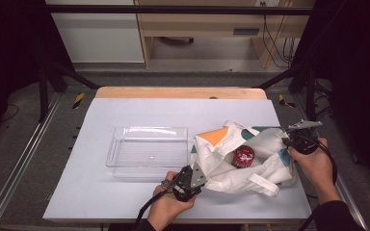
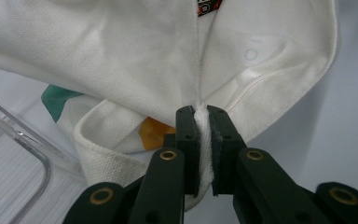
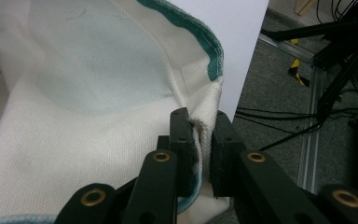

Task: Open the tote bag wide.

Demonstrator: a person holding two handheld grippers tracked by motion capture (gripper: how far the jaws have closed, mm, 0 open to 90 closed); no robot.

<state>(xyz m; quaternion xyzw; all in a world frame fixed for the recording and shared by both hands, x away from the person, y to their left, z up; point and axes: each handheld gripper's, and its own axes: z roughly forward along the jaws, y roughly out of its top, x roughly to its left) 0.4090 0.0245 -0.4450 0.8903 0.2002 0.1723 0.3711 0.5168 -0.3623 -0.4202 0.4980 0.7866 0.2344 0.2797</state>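
A white cloth bag point(image 1: 260, 149) with orange and teal patches lies at the right of the white table, its mouth held apart. A red round tin point(image 1: 243, 156) sits inside it. My left gripper point(image 1: 195, 177) is shut on the bag's near-left rim; in the left gripper view the white hem point(image 2: 204, 140) is pinched between the jaws of that gripper point(image 2: 204, 122). My right gripper point(image 1: 291, 139) is shut on the bag's right edge, and the right gripper view shows the teal-trimmed fabric point(image 3: 204, 135) clamped in that gripper point(image 3: 200, 122).
A clear plastic tray point(image 1: 147, 151) stands empty left of the bag, its corner point(image 2: 28, 144) close to my left gripper. The table's right edge point(image 3: 247, 70) drops off just beyond my right gripper, with a metal frame and cables on the floor below.
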